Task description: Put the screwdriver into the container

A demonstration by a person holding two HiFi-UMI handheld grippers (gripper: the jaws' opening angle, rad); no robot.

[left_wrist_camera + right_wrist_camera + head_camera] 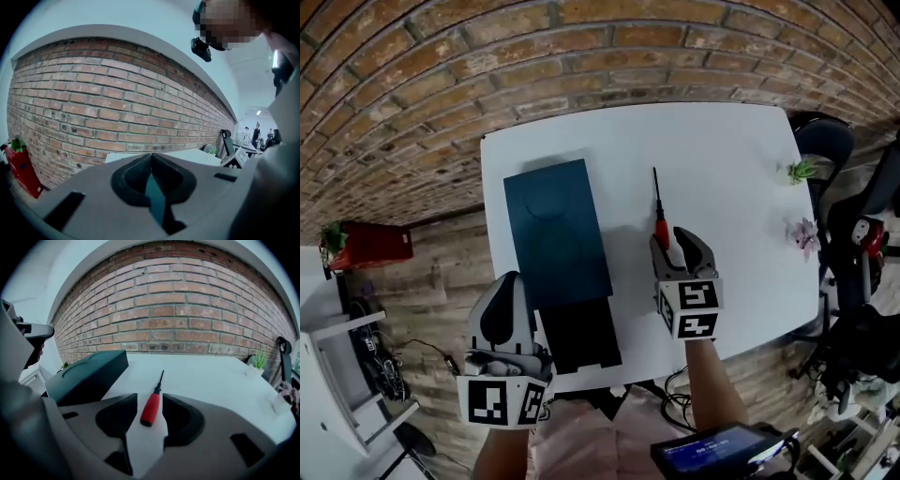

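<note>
The screwdriver lies flat on the white bench to the right of the container. It is clearly apart from the container and roughly parallel to its long side. The thin black shaft points away from me and the red handle is toward me. I judge it to be a light, rigid tool. The round handle is likely to roll on the smooth bench if nudged, and the slim shaft would give a poor, slippery purchase. The place to grip is therefore across the middle of the red handle. The right gripper sits on the same side of the container, at the handle end. Its fingers stand wide apart with the handle lying between them, and neither pad touches it. The left gripper is at the container's near left corner. Its fingers are together at the tips and hold nothing, with only a sliver of teal surface showing below them. The container is a long, dark teal box with a flat top. A darker section extends from its near end, and I cannot tell whether that is an open compartment. No contents are visible, and the screwdriver is not yet inside.
</note>
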